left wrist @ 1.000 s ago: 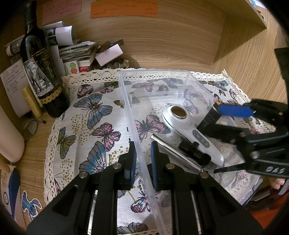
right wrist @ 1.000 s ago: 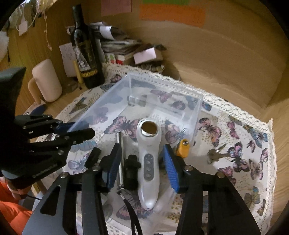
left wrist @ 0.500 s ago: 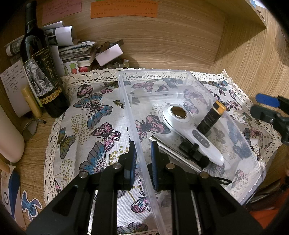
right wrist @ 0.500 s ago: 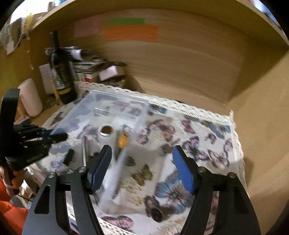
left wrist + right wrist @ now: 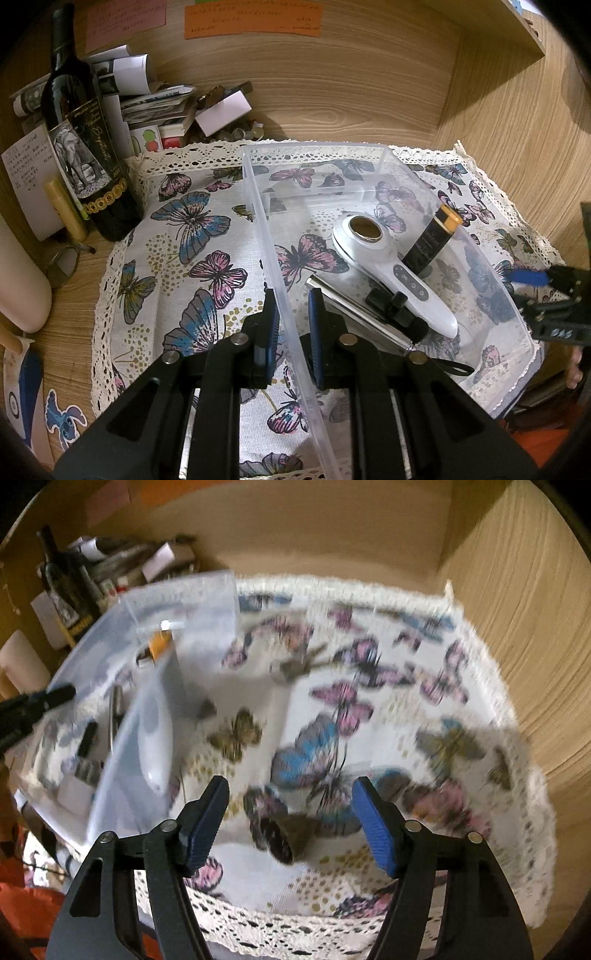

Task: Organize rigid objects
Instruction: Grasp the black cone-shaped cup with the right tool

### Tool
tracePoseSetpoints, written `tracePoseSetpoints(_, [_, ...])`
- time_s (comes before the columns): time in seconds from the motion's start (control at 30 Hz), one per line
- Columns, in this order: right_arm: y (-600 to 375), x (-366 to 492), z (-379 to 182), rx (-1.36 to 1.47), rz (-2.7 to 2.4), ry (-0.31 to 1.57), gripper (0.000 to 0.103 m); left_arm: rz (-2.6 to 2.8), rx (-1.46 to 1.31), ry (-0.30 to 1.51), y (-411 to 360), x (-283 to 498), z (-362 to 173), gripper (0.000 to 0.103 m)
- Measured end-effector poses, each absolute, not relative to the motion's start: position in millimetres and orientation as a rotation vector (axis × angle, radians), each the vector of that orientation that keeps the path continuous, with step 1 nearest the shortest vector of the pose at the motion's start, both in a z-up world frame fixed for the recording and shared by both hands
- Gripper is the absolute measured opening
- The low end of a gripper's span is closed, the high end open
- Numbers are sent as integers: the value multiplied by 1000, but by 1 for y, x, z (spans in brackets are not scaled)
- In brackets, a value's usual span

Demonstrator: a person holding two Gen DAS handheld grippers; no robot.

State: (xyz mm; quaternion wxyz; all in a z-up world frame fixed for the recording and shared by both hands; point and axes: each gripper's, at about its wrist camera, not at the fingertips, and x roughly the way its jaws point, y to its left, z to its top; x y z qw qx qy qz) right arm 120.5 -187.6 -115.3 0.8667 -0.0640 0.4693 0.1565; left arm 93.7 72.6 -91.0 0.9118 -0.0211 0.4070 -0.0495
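Observation:
A clear plastic bin (image 5: 402,166) sits on the butterfly cloth (image 5: 177,236). In it lie a white handheld device (image 5: 384,258), a black tube with an orange cap (image 5: 432,240), a silver bar (image 5: 354,306) and a black clip (image 5: 395,308). My left gripper (image 5: 290,328) is shut on the bin's left wall (image 5: 269,236). My right gripper (image 5: 291,823) is open and empty above the cloth right of the bin (image 5: 147,686), with a small dark cone-shaped object (image 5: 291,836) between its fingers below. A bunch of keys (image 5: 299,664) lies farther back. The right wrist view is blurred.
A wine bottle (image 5: 81,136), stacked papers and small boxes (image 5: 159,107) stand at the back left. Wooden walls close the back and right (image 5: 517,122). A cream cylinder (image 5: 18,288) lies at the left.
My right gripper has left the bin and swung right and down toward the cloth, over the small cone-shaped object. The orange-capped tube now rests in the bin. The left gripper has not moved.

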Motion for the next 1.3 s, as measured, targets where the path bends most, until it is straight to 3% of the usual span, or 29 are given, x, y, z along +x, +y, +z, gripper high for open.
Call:
tracePoseSetpoints(0.1, [-185, 121, -131, -167, 338, 1040, 34, -101, -39, 838, 72, 94, -91, 15])
tracePoseSetpoints(0.13, [-184, 121, -135, -175, 337, 1045, 34, -100, -38, 838, 73, 94, -91, 15])
tracePoseSetpoints(1.3, [-121, 107, -26, -159, 537, 626, 33, -105, -40, 829, 75, 92, -87, 15])
